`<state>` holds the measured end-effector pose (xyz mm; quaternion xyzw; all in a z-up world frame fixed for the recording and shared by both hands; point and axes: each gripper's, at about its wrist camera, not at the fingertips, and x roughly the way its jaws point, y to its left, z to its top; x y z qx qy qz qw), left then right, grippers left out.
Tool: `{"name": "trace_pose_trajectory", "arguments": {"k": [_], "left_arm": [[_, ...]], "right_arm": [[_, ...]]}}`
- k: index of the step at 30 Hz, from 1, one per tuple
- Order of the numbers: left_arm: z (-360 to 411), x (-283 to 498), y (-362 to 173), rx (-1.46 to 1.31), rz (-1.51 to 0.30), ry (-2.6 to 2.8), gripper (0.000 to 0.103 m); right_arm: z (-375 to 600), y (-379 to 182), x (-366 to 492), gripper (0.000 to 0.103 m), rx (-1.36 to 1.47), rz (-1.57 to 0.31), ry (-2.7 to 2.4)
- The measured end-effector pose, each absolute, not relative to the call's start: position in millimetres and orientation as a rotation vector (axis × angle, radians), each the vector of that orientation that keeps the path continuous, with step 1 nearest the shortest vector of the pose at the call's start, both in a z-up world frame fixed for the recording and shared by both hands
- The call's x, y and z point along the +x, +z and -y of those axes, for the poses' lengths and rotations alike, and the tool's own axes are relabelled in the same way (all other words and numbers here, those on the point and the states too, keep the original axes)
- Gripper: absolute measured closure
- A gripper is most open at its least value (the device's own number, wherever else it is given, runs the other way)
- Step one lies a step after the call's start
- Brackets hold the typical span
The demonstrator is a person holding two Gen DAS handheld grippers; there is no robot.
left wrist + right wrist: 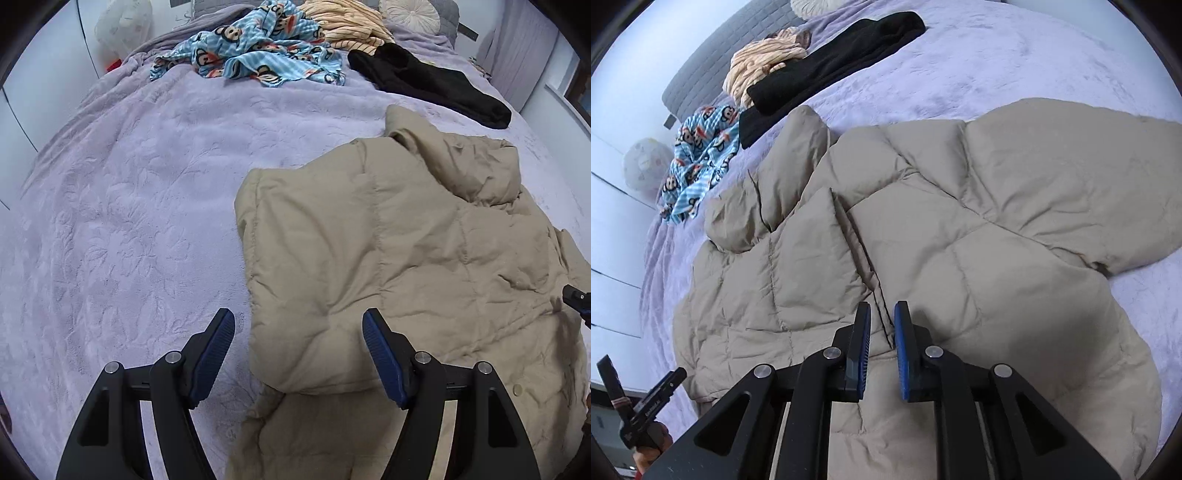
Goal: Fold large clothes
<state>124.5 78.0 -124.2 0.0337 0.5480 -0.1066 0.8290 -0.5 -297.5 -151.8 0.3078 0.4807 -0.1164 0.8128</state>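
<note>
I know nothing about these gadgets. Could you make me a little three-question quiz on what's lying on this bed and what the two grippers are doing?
1. True or false: the left gripper has its jaws wide apart.
2. Which garment lies nearest the grippers? A) black garment B) beige puffer jacket C) monkey-print fabric
3. What colour is the bedspread?

Key: 1 true; 2 B; 3 lavender.

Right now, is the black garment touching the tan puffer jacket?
Touching. In the right wrist view the black garment has its near end against the tan puffer jacket collar, with no bedspread between them.
</note>
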Motion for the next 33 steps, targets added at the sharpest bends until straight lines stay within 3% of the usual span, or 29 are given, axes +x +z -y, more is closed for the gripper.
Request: {"name": "trace_pose_trajectory", "arguments": {"k": [5,9,12,13,14,21,25,27,33], "left_arm": [[-39.1,105.4,-105.3,0.124,-1.165,-0.266,0.030],[3.4,88.6,-99.5,0.138,-1.191,-0.323,0.030],[38.7,73.1,-97.1,0.148,-1.202,-0.367,0.027],[51.2,69.3,-96.5,0.153,-1.205,-0.375,0.005],[61.0,66.2,-95.9,0.157,-1.201,-0.376,0.000],[128.2,48.6,-89.4,0.200,-1.196,-0.386,0.000],[160.0,41.9,-96.1,0.265,-1.199,-0.350,0.000],[171.3,39.5,-99.6,0.273,-1.208,-0.346,0.000],[193.7,38.8,-108.3,0.279,-1.237,-0.319,0.000]], "right_arm": [[311.6,-153.8,-32.9,0.083,0.767,-1.043,-0.229],[331.0,-153.1,-67.3,0.049,0.816,-1.023,-0.263],[352.3,-149.6,-90.0,0.048,0.835,-0.998,-0.288],[360.1,-148.9,-96.5,0.048,0.842,-0.993,-0.298],[369.3,-148.5,-103.7,0.048,0.851,-0.989,-0.310],[436.0,-150.1,-143.5,0.024,0.917,-0.945,-0.381],[481.9,-158.0,-163.7,0.023,1.001,-0.898,-0.411],[502.1,-162.7,-170.2,0.011,1.043,-0.878,-0.416],[559.7,-170.5,-185.6,0.010,1.141,-0.750,-0.479]]}}
